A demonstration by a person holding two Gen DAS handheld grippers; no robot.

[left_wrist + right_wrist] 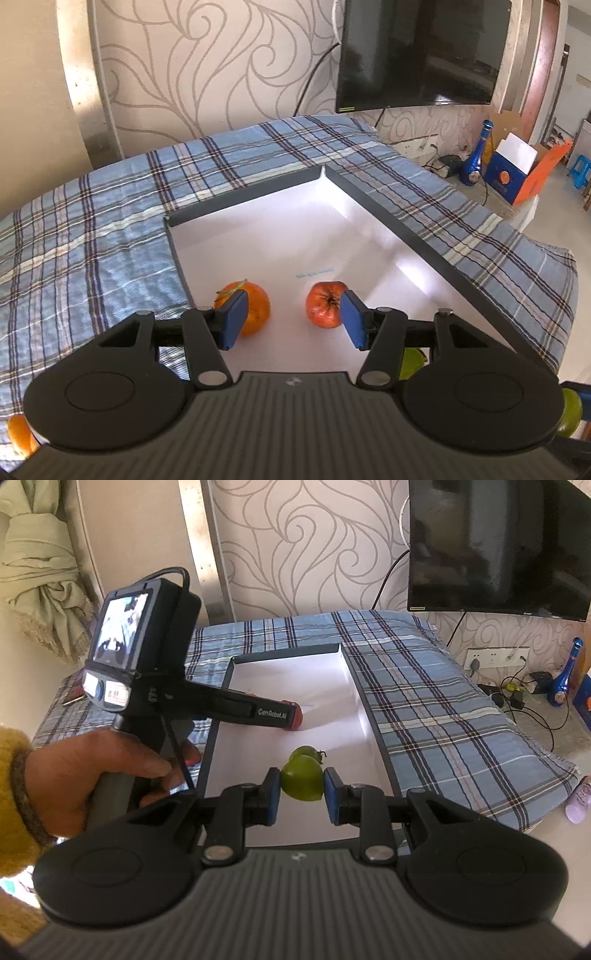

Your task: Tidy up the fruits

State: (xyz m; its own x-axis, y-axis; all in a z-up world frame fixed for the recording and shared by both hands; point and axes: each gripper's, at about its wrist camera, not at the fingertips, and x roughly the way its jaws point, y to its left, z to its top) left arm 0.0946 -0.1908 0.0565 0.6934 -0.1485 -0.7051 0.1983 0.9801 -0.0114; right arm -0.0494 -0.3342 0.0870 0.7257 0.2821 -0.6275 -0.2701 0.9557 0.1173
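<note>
**Inspector:** Standing beside the counter draped in blue plaid cloth point(110, 221), I note the shallow white tray with dark rim point(406, 229) lying flat on it. The right claw point(302, 788) grips a round green fruit point(301, 781) between its blue pads, held low over the tray's near end.

**Assistant:** Is the grip sound?

**Inspector:** Doubtful. The pads point(272, 790) appear to meet the fruit only at its widest bulge, and its skin looks smooth. A squeeze off-centre could squirt it forward. A second green fruit with a dry stem point(308, 754) sits just behind it, so a careless release may knock that one rolling.

**Assistant:** And the left side?

**Inspector:** The left claw point(291, 321) stands wide, holding nothing. It hangs above the tray floor between a bright orange tangerine with a green stem point(251, 308) and a redder, puckered tangerine point(325, 304). Each pad is close to a fruit; whether they touch, I cannot tell. Any sideways drift would nudge one.

**Assistant:** Further hazards?

**Inspector:** The two tools share the tray's near end, and the left tool's body crosses ahead of the right claw; a collision is plausible if both advance. The tray floor is slick and bare, so fruit set down with any spin may run to the wall. Another orange fruit point(20, 435) remains outside the tray at the left edge of the view, not yet sorted.
</note>
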